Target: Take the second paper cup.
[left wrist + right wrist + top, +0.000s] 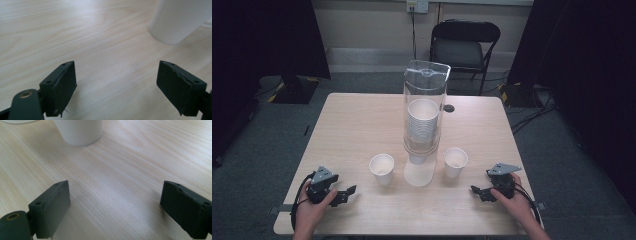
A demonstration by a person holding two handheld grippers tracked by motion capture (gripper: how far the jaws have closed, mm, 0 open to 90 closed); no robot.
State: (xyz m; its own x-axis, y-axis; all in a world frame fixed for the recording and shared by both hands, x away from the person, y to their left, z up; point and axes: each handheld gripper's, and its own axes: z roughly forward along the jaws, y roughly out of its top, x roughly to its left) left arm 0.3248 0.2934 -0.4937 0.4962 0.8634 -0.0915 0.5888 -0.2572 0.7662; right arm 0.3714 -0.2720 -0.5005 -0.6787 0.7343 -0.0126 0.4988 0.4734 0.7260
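Note:
A tall clear cup dispenser (pixel 425 95) stands mid-table with a stack of white paper cups (pixel 422 122) inside and a white base (pixel 419 172). One white paper cup (pixel 382 169) stands upright left of the base, another (pixel 455 162) right of it. My left gripper (pixel 343 194) rests near the front left edge, open and holding nothing, with the left cup (pixel 178 20) ahead of its jaws. My right gripper (pixel 478 192) lies at the front right, open and holding nothing, with the right cup (pixel 78 131) ahead of it.
The light wooden table (pixel 357 125) has a small dark round spot (pixel 449 108) behind the dispenser. A black folding chair (pixel 463 45) stands beyond the far edge. Dark curtains hang at both sides, and cables lie on the grey floor at the right.

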